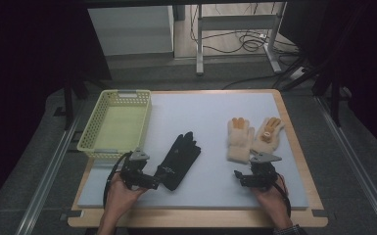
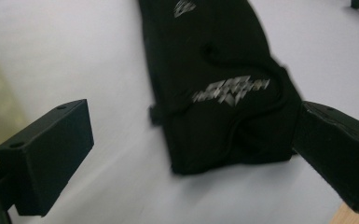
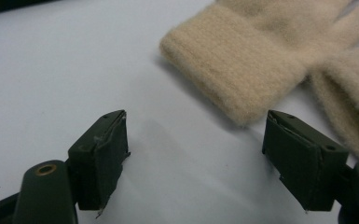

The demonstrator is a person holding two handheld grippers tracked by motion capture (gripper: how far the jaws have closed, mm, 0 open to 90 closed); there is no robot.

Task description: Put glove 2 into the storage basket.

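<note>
Two blurred silver logos, unreadable, mark the black glove [image 2: 224, 88]; both grippers' fingers [image 2: 46, 158] spread, empty.

you get a dim room in the high view, corners falling to black, with the pale mat [image 1: 215, 142] as the brightest patch. in the left gripper view the black glove [image 2: 219, 84] is smeared by motion blur, its print streaked. in the right gripper view the cream glove [image 3: 251, 60] sits soft, casting a faint shadow.
</note>
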